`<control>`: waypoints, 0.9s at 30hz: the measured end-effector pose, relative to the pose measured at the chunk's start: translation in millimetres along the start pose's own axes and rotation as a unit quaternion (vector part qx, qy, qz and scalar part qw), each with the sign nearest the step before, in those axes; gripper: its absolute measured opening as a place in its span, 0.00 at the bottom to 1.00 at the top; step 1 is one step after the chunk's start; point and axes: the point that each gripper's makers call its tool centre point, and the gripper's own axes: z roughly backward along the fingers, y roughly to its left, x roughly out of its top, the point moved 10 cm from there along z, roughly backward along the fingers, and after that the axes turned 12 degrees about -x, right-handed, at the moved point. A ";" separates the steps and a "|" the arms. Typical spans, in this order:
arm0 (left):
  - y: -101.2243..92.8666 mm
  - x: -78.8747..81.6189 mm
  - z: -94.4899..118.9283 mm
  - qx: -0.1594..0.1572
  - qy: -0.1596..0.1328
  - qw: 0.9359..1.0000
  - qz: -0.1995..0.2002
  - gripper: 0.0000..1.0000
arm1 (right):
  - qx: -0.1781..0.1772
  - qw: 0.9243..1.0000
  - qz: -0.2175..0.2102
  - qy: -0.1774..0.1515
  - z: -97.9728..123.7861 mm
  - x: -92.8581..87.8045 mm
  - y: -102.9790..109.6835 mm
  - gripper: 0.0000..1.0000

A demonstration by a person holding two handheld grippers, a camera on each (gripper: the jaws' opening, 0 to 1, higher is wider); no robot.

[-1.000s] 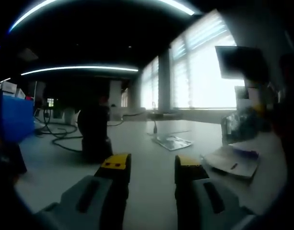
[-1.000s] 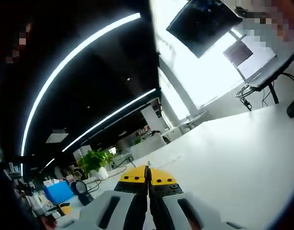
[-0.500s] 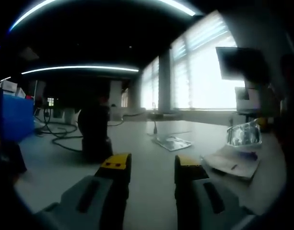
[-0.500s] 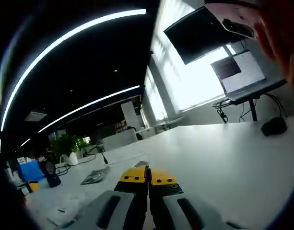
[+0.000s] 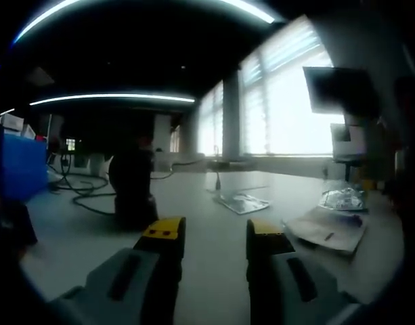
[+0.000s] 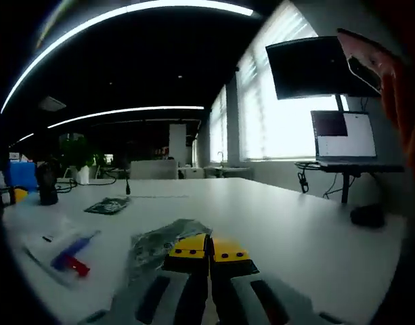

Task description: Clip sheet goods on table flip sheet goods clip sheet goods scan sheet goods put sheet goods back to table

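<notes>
In the right gripper view the right gripper (image 6: 208, 248) has its yellow-tipped jaws pressed together with no gap between them, and a crinkly, translucent sheet package (image 6: 160, 239) lies on the white table (image 6: 288, 230) touching the left jaw tip and spreading up and to the left from it; whether the jaws actually pinch an edge of that package cannot be told, since the tips cover the spot. Farther along the table to the left lies a second dark flat packet (image 6: 108, 205), and nearer, at the left, a pale sheet carrying a blue and red pen-like item (image 6: 69, 254). A monitor (image 6: 315, 66) and a lit laptop screen (image 6: 342, 135) stand at the far right by bright windows. In the left gripper view the left gripper (image 5: 214, 235) holds its jaws well apart with only bare table surface between them, gripping nothing. Ahead of it and slightly right a flat shiny packet (image 5: 244, 202) lies on the table, well apart from the jaws; at the right edge a clear crinkled package (image 5: 342, 199) sits just beyond a pale sheet (image 5: 327, 228). A dark cylindrical object (image 5: 133, 186) stands to the left with cables (image 5: 82, 189) trailing beside it.
</notes>
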 end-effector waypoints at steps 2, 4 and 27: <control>-0.2 0.2 0.1 0.000 -0.001 1.000 -0.001 0.28 | 0.002 0.999 0.033 0.005 0.5 -3.2 0.8 0.00; -0.2 0.4 0.3 -0.001 -0.002 1.000 -0.002 0.28 | 0.000 0.999 0.045 0.007 0.3 -5.4 1.6 0.00; 0.2 0.0 0.7 0.002 -0.001 1.000 -0.006 0.28 | 0.012 0.997 0.061 0.055 8.4 -17.3 -4.7 0.00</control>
